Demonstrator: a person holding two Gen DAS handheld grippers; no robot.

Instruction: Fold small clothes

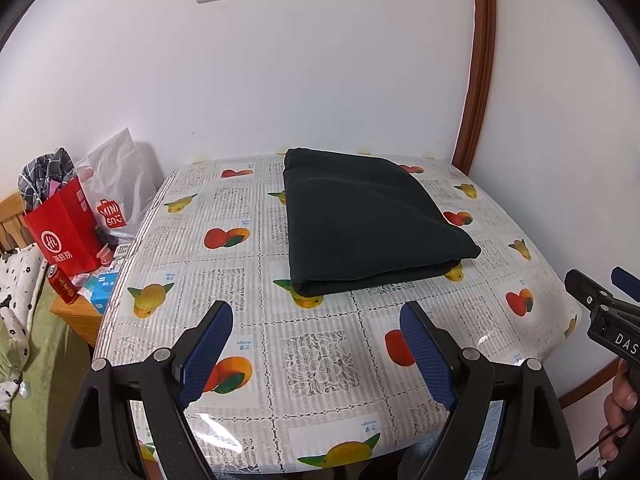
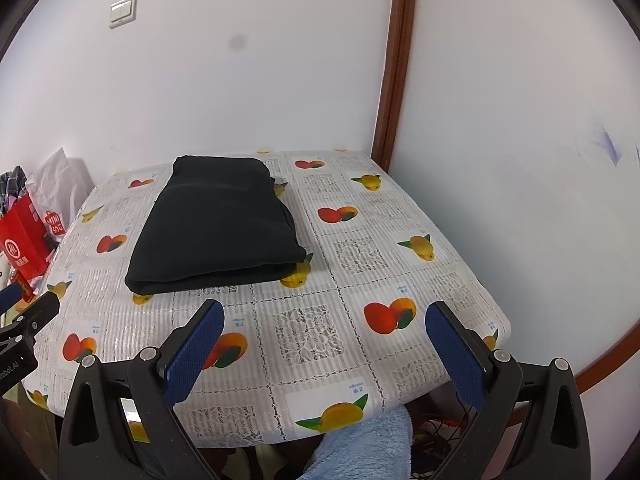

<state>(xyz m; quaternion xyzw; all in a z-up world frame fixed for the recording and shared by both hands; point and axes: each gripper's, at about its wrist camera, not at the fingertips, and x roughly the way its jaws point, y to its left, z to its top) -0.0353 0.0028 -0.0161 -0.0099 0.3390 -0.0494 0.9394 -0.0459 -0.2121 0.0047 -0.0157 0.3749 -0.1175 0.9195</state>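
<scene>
A black garment (image 1: 360,220), folded into a thick rectangle, lies flat on the fruit-print tablecloth (image 1: 312,352) toward the far side of the table; it also shows in the right wrist view (image 2: 218,228). My left gripper (image 1: 316,316) is open and empty, held above the near part of the table, short of the garment. My right gripper (image 2: 324,316) is open and empty, also over the near edge, to the right of the garment. The right gripper shows at the right edge of the left wrist view (image 1: 600,292). The left gripper shows at the left edge of the right wrist view (image 2: 24,312).
The table stands in a corner of white walls with a brown wooden trim (image 1: 476,80). Left of the table are a red paper bag (image 1: 64,232), a white plastic bag (image 1: 116,184), a red can (image 1: 62,286) and small boxes. A light blue towel (image 2: 360,444) lies below the table's front edge.
</scene>
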